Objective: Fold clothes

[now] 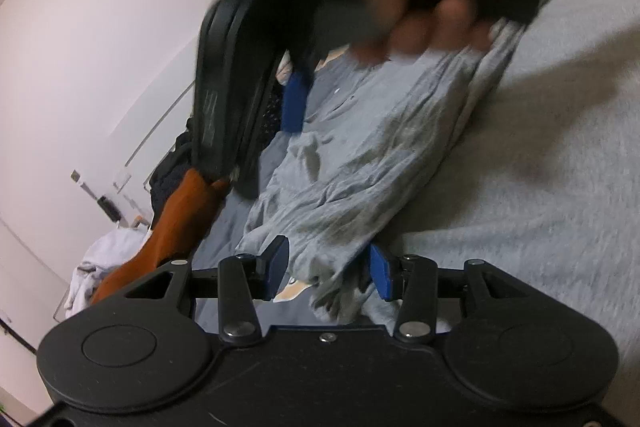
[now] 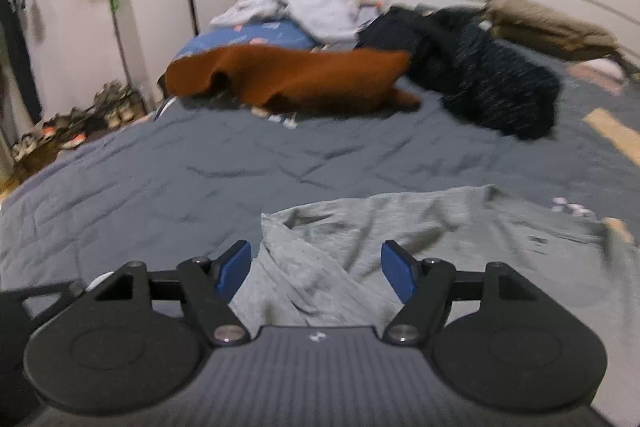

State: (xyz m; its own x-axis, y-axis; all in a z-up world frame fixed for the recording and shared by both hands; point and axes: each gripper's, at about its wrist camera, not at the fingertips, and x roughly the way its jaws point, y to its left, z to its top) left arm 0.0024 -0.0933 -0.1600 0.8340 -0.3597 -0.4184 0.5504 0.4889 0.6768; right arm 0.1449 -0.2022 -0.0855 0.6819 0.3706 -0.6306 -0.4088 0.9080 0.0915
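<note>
Right hand [image 1: 420, 7]: motion-blurred in the left wrist view — fingers run together, wrist cut off by the top edge.
Right gripper [image 1: 294, 99]: smeared dark shape in that view; only one blue pad reads clearly.
Grey garment [image 2: 360, 251]: near end hidden under the gripper body.
Shoes [image 2: 76, 123]: too small and soft to count.
Rust-brown garment [image 2: 296, 79]: blurred — type unclear.

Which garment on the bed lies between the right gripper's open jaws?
The light grey garment; the rust-brown one and the dark one lie farther across the bed.
</note>
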